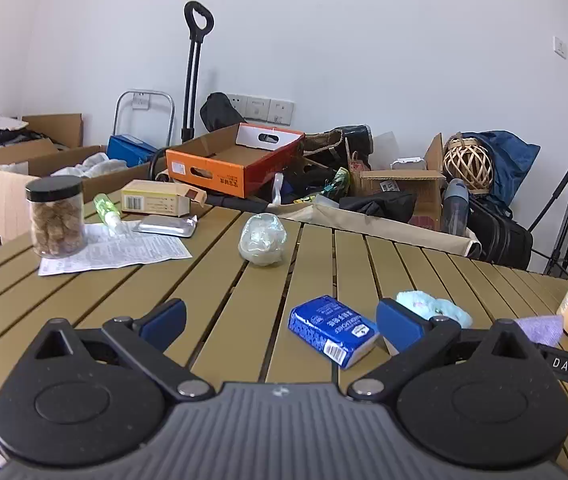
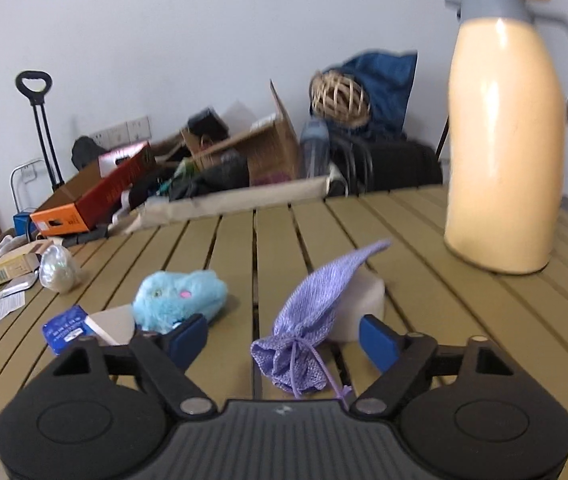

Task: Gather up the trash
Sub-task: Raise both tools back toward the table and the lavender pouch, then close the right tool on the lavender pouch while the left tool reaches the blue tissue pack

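While both grippers hang low over the slatted table (image 1: pixel 244 280), neither has hold of anything. The left gripper (image 1: pixel 280 320) has its jaws spread wide, and a blue tissue pack (image 1: pixel 332 330) lies flat on the slats between its 2 blue pads, nearer the right one and touching neither as far as the left wrist view shows. Just beyond that pad sits a pale blue plush toy (image 1: pixel 434 308). Further toward the far edge a crumpled clear plastic ball (image 1: pixel 263 240) rests alone near the middle of the table. At the far left corner stand a jar (image 1: pixel 57 216) on a printed leaflet (image 1: pixel 124 250), a small green bottle (image 1: pixel 107 210), a foil packet (image 1: pixel 166 226) and a yellow carton (image 1: pixel 156 199). The right gripper (image 2: pixel 284 338) is also open, though less than fully, with a purple knitted pouch (image 2: pixel 312 320) lying between its pads; a gap shows on each side, so the pads do not press it. The pouch leans on a pale block (image 2: pixel 364 300) behind it. A cream jug (image 2: pixel 504 152) stands upright toward the far right edge. Beyond the table, boxes and bags are heaped against the wall.
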The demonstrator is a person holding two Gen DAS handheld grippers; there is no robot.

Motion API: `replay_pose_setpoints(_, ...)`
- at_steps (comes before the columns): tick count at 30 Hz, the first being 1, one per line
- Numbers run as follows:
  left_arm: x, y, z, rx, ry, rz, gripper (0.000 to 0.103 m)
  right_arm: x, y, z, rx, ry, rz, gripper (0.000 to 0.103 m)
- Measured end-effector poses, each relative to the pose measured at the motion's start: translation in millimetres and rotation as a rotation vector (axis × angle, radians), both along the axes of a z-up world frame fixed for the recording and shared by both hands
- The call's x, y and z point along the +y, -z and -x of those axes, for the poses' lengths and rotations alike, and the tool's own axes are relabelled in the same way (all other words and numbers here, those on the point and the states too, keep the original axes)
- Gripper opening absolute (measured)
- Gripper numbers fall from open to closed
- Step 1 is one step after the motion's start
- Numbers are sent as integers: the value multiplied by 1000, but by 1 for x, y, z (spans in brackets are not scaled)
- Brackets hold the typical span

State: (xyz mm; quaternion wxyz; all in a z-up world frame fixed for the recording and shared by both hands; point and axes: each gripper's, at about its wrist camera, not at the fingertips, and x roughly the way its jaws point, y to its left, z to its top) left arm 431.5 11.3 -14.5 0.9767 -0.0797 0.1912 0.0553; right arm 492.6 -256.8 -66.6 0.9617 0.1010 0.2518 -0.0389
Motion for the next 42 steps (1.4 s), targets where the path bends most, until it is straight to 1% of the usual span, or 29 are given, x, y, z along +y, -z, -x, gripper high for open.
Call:
replay_pose_setpoints(2, 1, 4, -8, 6, -3, 4, 103, -2, 6, -10, 21, 15, -7, 80)
replay_pose_setpoints(4, 4, 9, -16, 17, -2, 14, 103, -5, 11, -18, 48, 22, -28, 76)
replay_pose_setpoints(6, 5, 13, -20, 30, -3, 22, 103, -9, 15, -22, 49, 6, -78, 67)
replay_pose_setpoints(7, 6, 14, -21, 36, -1, 23, 103, -10, 17, -25, 56, 1, -92, 64)
replay_pose_setpoints(8, 6, 16, -21, 40, -2, 21, 103, -9, 18, -27, 67, -3, -97, 55)
replay_pose_setpoints(9, 5, 16, -21, 42, -2, 18, 103, -8, 19, -28, 78, -11, -101, 42)
replay_pose_setpoints(11, 5, 17, -19, 44, 5, 15, 103, -9, 19, -29, 72, -32, -123, 32)
replay_pose_setpoints(12, 4, 16, -18, 44, 8, 13, 103, -10, 19, -26, 58, -32, -135, 28)
replay_pose_setpoints(14, 2, 15, -17, 41, 18, 4, 103, -13, 17, -22, 34, -45, -160, 25)
replay_pose_setpoints(16, -1, 14, -16, 43, 33, -8, 103, -18, 15, -17, 13, -50, -197, 23)
replay_pose_setpoints(18, -3, 14, -15, 46, 48, -22, 103, -21, 11, -13, -22, -45, -213, 22)
replay_pose_setpoints(21, -4, 15, -17, 53, 61, -22, 103, -27, 3, -6, -80, -29, -237, 21)
replay_pose_setpoints(24, -4, 21, -22, 88, 86, -9, 103, -36, -5, 4, -149, -22, -268, 21)
replay_pose_setpoints(28, -8, 24, -33, 131, 103, -31, 103, -47, -14, 12, -197, -8, -274, 21)
replay_pose_setpoints(30, -13, 24, -42, 155, 128, -55, 103, -53, -17, 16, -211, -5, -287, 21)
replay_pose_setpoints(32, -20, 25, -56, 194, 164, -101, 103, -59, -20, 17, -226, 8, -307, 21)
replay_pose_setpoints(34, -26, 27, -71, 228, 162, -156, 103, -66, -20, 19, -240, 23, -330, 21)
replay_pose_setpoints(36, -27, 30, -82, 253, 164, -172, 103, -74, -20, 20, -247, 36, -350, 21)
replay_pose_setpoints(38, -28, 32, -93, 285, 192, -171, 103, -80, -18, 20, -249, 43, -370, 21)
replay_pose_setpoints(42, -38, 38, -108, 311, 205, -222, 103, -91, -16, 21, -257, 55, -403, 21)
